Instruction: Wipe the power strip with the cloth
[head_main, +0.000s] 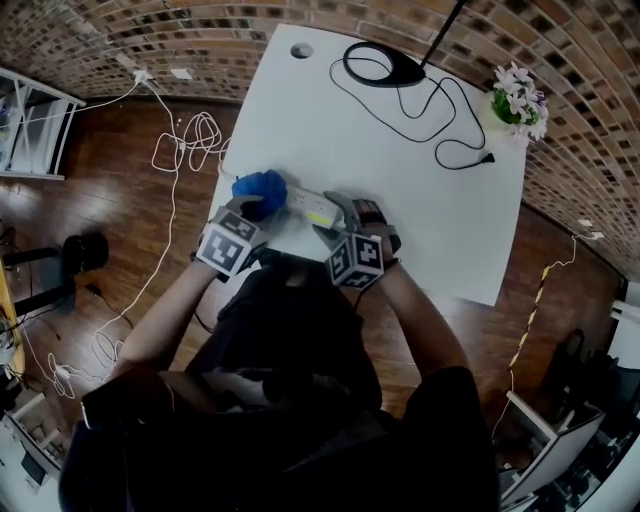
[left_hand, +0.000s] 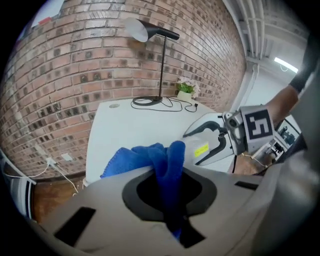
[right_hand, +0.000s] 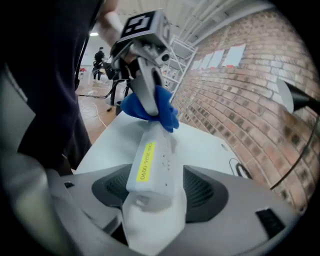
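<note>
Head view: power strip (head_main: 312, 205) sits left of centre, near the left edge of the white table (head_main: 400, 150). Its left end is under the blue cloth (head_main: 262, 187) and its right end is covered by the right gripper (head_main: 338, 215). Cannot tell whether the strip lies flat.
Right gripper view: jaws wide apart, strip's near end between them, gap each side, pads not pressing.
Left gripper (head_main: 252, 210): jaws almost closed, pinching a fold of the cloth, which is bunched on the strip's far end

Black desk lamp (head_main: 385, 68) on white table (head_main: 330, 140), far edge, cord (head_main: 441, 105) trailing; potted flowers (head_main: 518, 100) at right corner; brick wall (head_main: 150, 30) behind
</note>
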